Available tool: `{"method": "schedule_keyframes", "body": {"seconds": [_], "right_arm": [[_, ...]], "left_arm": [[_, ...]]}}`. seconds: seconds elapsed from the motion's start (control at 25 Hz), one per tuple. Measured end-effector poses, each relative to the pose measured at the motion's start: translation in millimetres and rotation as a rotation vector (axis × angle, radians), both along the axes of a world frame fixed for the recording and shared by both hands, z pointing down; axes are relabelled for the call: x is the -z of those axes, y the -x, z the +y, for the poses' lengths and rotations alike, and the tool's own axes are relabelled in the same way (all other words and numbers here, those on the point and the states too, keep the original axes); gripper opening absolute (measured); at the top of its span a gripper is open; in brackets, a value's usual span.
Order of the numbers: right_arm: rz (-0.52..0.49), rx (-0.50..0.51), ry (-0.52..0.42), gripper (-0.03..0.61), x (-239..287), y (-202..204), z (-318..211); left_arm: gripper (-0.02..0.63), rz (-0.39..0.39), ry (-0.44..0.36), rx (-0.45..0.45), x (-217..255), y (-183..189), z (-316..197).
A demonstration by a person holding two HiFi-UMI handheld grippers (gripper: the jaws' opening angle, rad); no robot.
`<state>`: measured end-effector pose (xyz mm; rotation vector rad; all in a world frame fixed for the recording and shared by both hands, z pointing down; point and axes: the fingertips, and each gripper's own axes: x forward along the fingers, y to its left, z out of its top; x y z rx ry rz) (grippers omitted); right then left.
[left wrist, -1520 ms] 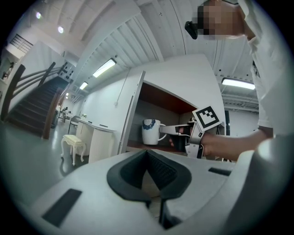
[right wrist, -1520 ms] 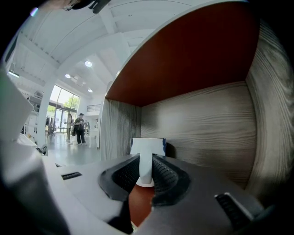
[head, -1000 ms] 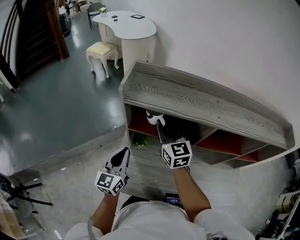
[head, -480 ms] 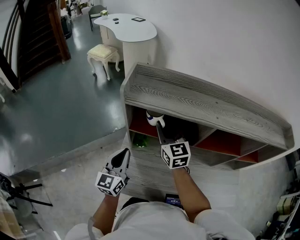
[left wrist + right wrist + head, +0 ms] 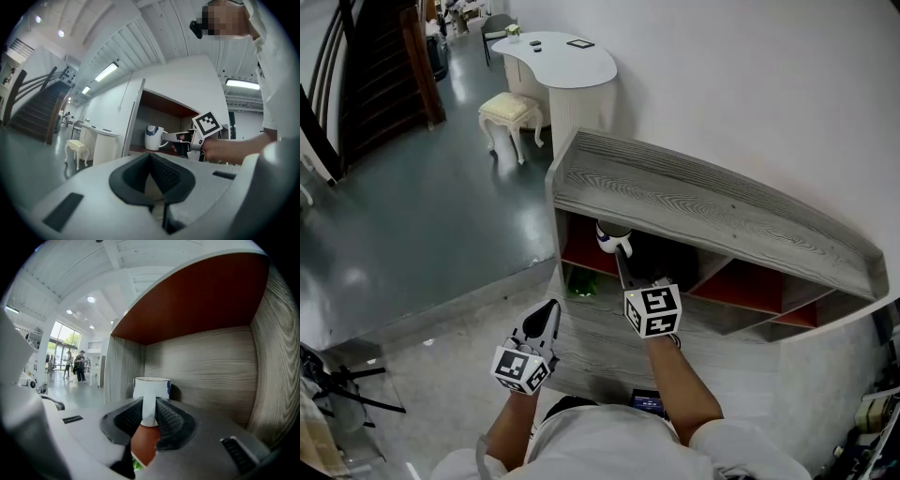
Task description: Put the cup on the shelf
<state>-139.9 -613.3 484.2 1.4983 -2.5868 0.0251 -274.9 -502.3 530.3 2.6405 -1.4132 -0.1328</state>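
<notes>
The grey wood-grain shelf unit [image 5: 703, 202] against the white wall fills most of what we see. Its upper left compartment, red-lined with wood-grain back and sides, holds the task's thing. The white ceramic cup with a blue mark [image 5: 612, 236] stands upright there, near the back left corner, its base seemingly on the board. We judge the placing all but done; what is left is letting go and drawing out.

The right claw [image 5: 623, 258] reaches into that compartment with its pads on either side of the cup's handle, touching it. Its jaws have just eased apart a little. Room is tight by the left side wall and overhead, but open straight back toward us.

The left claw [image 5: 549, 307] hangs outside the shelf unit, well apart from the cup, jaws together on nothing.
</notes>
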Motion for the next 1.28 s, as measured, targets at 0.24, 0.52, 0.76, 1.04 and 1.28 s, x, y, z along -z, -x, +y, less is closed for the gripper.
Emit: {"method": "schedule_keyframes", "body": {"seconds": [0.24,0.52,0.76,1.04,1.28], "right_arm": [[-0.008,-0.005,-0.004,0.092,0,-1,0],[-0.014,-0.002,-0.007,0.138,0,-2,2],[-0.028,-0.002,-0.029,0.143,8,-9,12],[-0.046,0.01,-0.072,0.129,19,-24,37],[-0.054,0.014,-0.106,0.052,23,-51,75]], "left_arm": [[0.008,-0.004,-0.006,0.001,2,0,1],[0.009,-0.005,-0.009,0.006,2,1,3],[0.008,-0.007,-0.014,0.008,6,0,8],[0.008,-0.009,-0.02,0.019,9,-9,18],[0.009,-0.028,-0.04,0.058,19,-17,35]]}}
